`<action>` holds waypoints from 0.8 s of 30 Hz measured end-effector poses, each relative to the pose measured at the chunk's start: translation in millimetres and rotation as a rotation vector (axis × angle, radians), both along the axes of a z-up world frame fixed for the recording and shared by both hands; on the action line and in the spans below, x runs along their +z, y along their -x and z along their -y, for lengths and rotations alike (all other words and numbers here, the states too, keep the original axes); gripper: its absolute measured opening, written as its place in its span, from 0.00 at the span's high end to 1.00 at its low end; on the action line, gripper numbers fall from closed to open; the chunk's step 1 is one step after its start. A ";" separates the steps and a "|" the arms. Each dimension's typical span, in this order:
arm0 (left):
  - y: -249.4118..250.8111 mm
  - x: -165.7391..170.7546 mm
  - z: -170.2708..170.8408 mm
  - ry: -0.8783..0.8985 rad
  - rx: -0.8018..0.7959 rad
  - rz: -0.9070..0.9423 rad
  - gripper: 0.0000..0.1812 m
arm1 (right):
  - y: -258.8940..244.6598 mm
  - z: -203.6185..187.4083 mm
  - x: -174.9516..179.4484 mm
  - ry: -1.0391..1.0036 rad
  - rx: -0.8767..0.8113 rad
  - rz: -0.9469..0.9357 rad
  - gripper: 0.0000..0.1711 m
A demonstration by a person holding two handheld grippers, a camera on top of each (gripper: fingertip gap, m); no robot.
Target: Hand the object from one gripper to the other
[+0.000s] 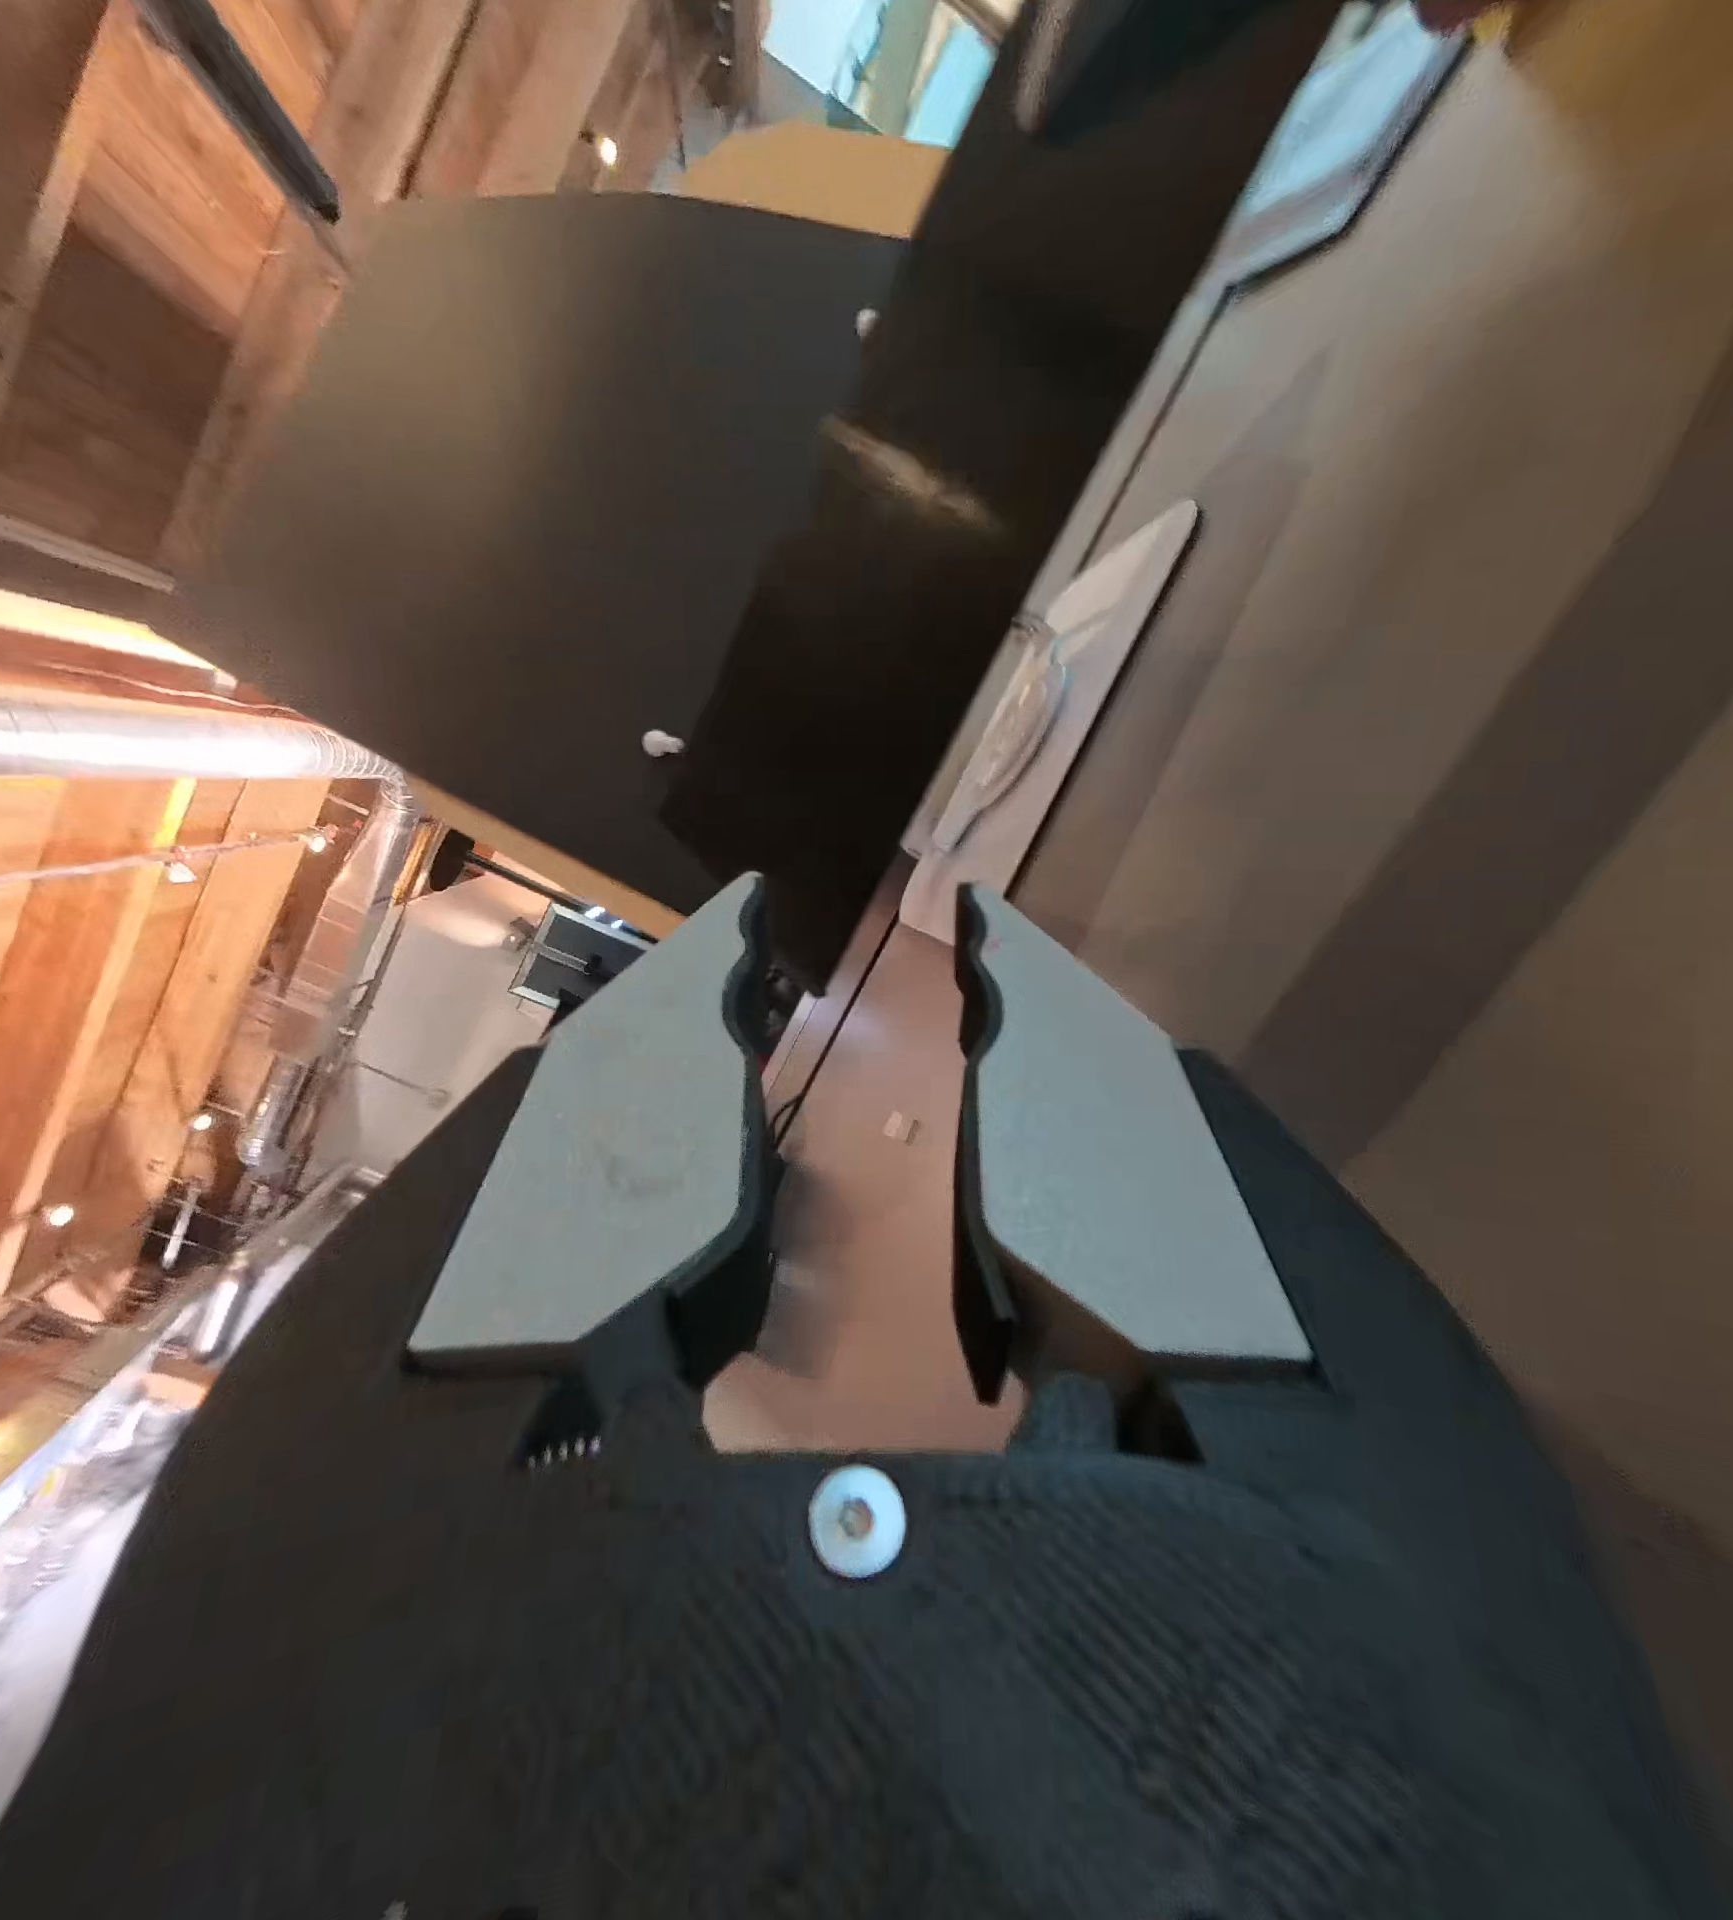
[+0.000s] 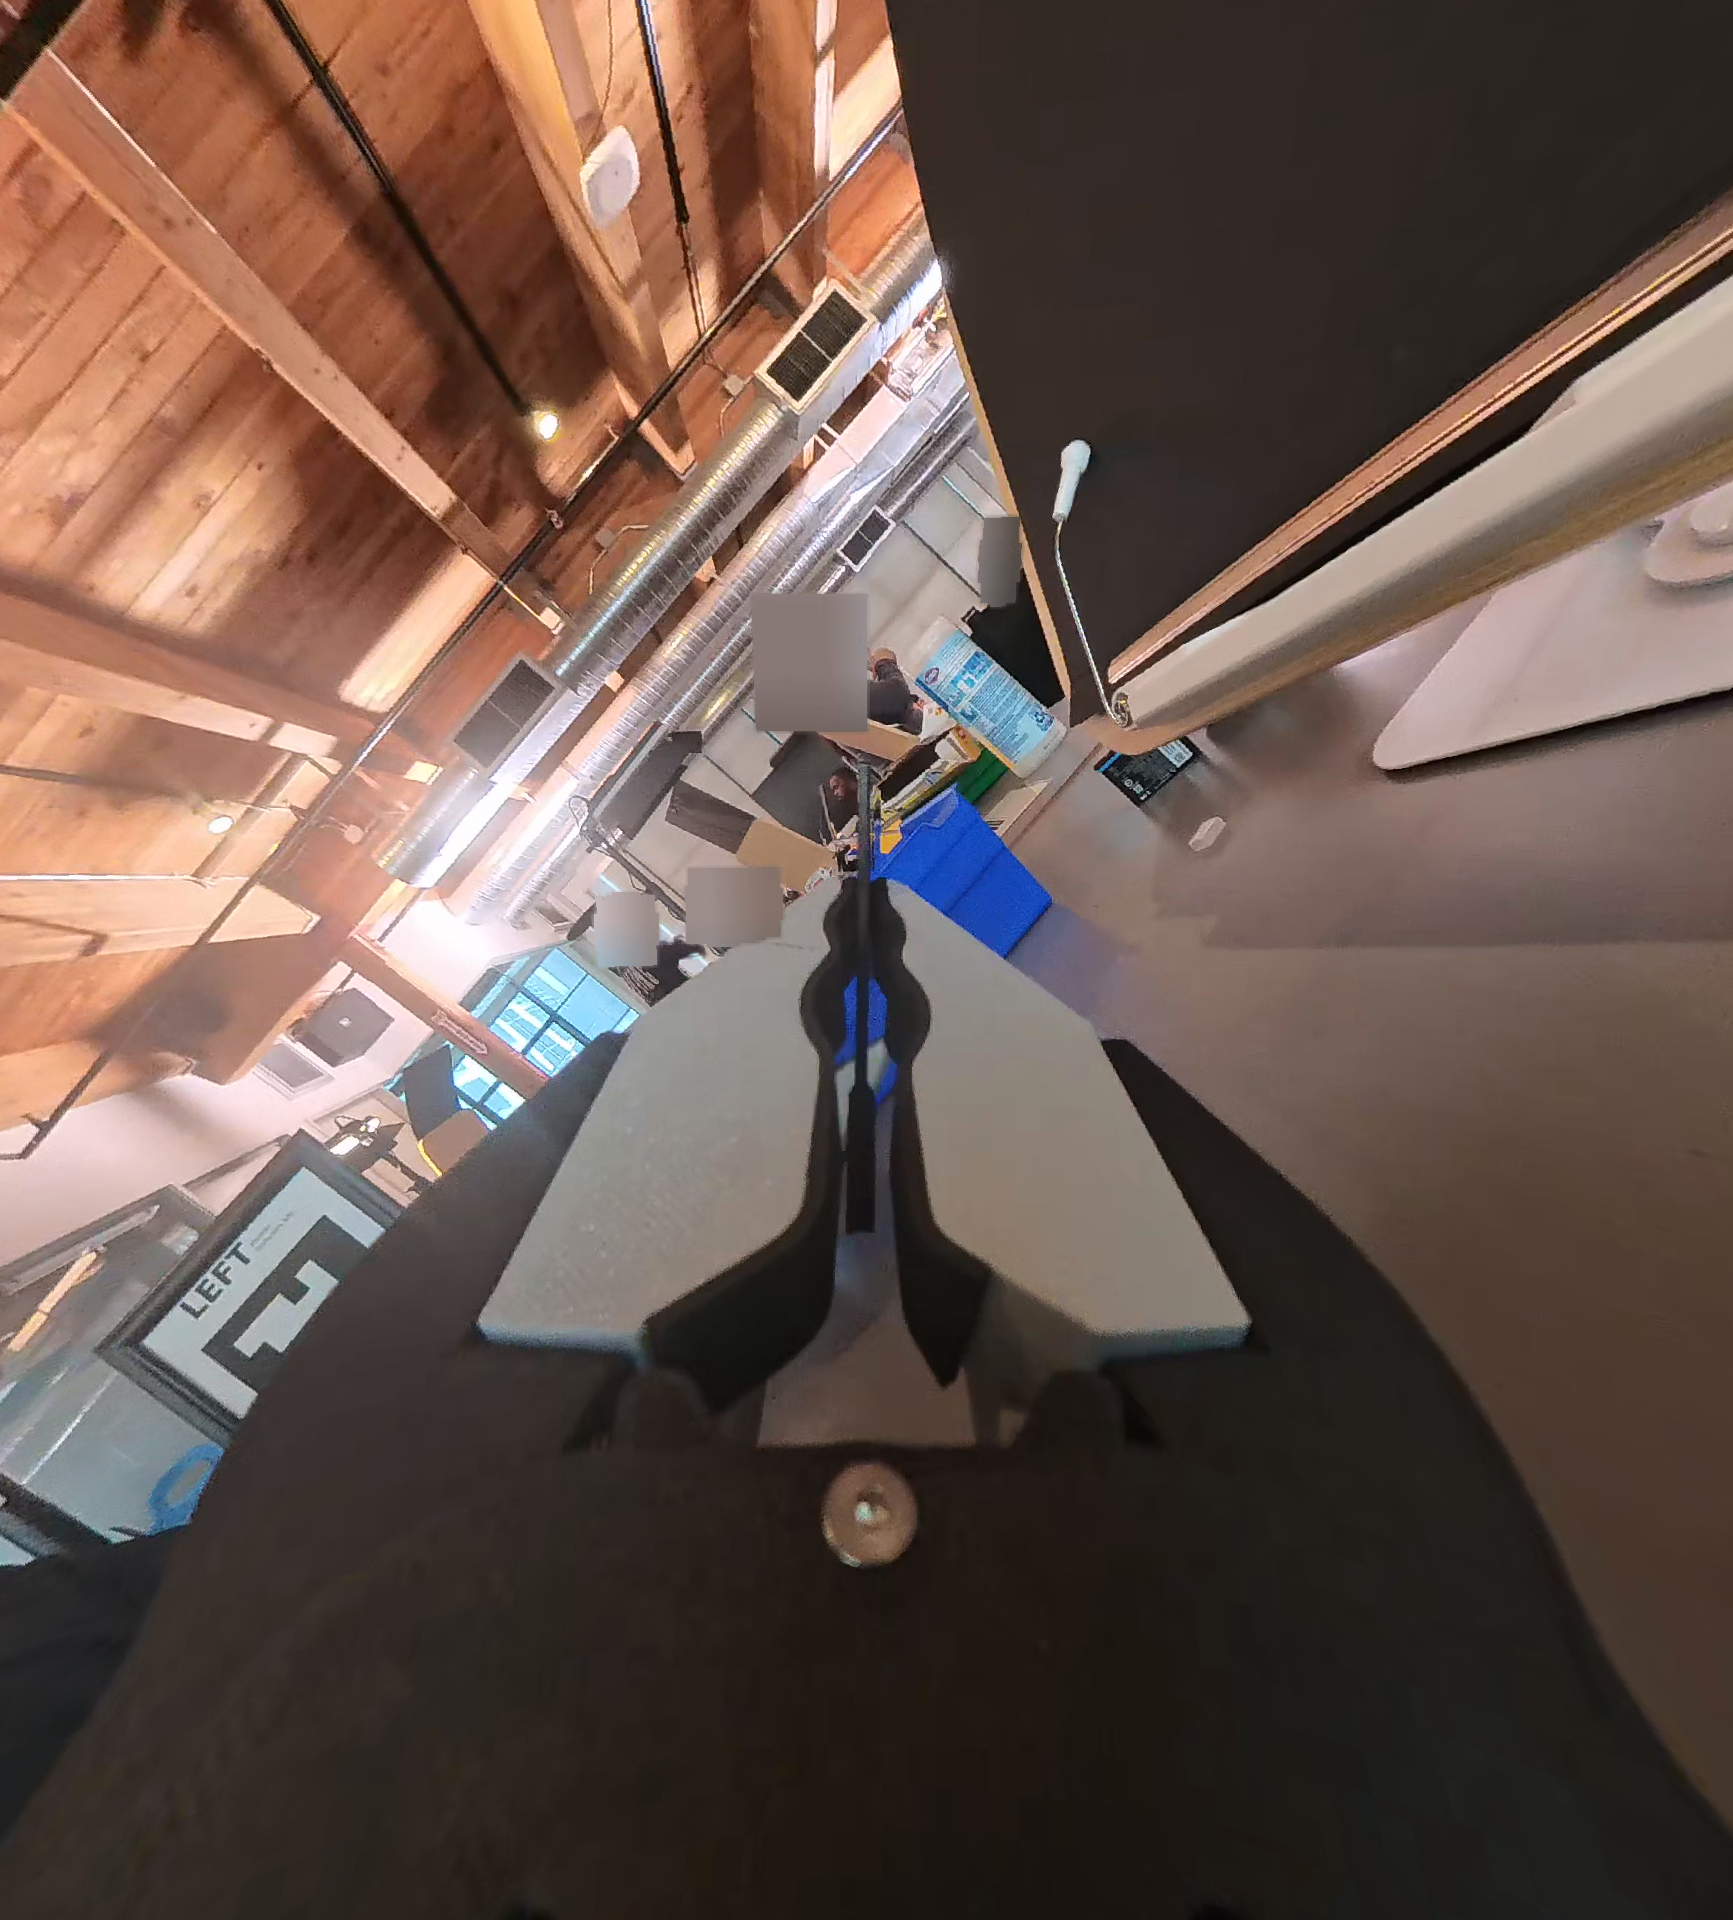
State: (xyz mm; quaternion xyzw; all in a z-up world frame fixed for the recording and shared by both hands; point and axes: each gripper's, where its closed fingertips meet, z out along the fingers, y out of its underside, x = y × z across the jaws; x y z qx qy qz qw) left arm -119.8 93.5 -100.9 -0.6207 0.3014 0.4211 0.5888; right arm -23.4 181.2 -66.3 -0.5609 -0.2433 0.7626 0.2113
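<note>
In the right wrist view my right gripper is shut on a thin black stick-like object. The object runs along the slit between the two pads, and its thin tip pokes out past the fingertips. In the left wrist view my left gripper is open, with a clear gap between its grey fingers. Nothing is between them; only the brown table shows through the gap. The left view does not show the object or the right gripper.
A black panel stands ahead of the left gripper. A white board with a glass dish lies on the table. The right view shows a blue bin, a white canister, a white board and a marker tag. The tips of one gripper are about 15 centimeters away from the tips of the other.
</note>
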 end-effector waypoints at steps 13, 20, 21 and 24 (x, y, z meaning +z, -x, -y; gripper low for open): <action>-7.1 -5.8 -6.3 -0.007 0.079 -0.280 0.90 | 17.4 38.6 -9.6 -0.054 0.166 0.064 1.00; -3.5 -0.2 -1.4 0.059 -0.024 0.086 0.99 | 17.6 47.5 -2.7 -0.225 0.153 0.094 0.88; -2.5 3.3 -0.2 0.048 -0.045 0.145 0.99 | 17.7 49.9 -0.3 -0.246 0.159 0.090 0.87; 0.8 6.0 1.6 0.041 -0.099 0.284 0.97 | 19.1 55.3 1.0 -0.351 0.137 0.103 0.85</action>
